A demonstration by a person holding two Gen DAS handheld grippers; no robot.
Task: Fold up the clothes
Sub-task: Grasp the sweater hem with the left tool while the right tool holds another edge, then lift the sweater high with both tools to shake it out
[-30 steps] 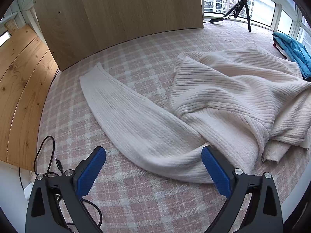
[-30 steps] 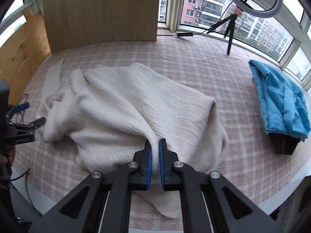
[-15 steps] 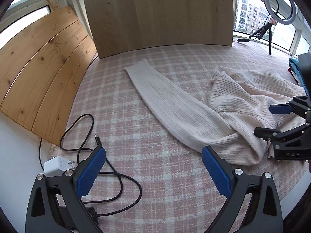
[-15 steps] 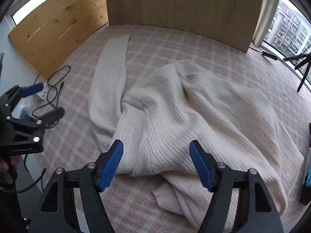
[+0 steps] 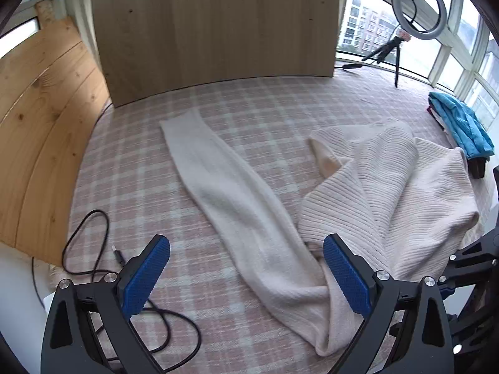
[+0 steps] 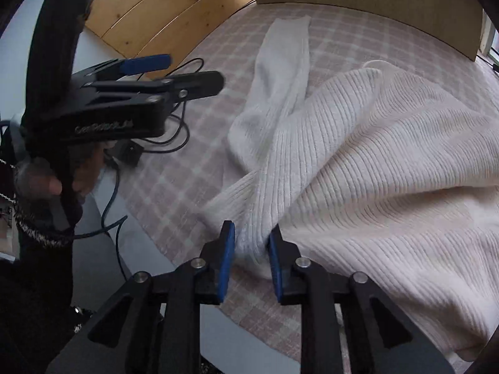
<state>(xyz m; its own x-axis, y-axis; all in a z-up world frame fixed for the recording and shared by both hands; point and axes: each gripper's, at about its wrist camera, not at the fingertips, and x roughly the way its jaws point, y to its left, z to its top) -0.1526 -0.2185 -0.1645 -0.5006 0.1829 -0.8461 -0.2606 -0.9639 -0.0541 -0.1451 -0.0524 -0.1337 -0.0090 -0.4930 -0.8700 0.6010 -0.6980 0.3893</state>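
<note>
One big cream sweater (image 6: 374, 162) lies rumpled on the checked cloth (image 5: 249, 118), with a fold between the right tongs (image 6: 248, 249), whose jaws have just been closing on it. Left tongs (image 5: 246, 277) gape wide (nothing held) above its long sleeve (image 5: 224, 187).

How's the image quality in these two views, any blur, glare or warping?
Left wrist view: sharp, soft daylight, windows blown out white, wooden panel's edges bowed by the fisheye. Right wrist view: cream sweater crisp, left claw and the hand holding it smeared and dim.
</note>
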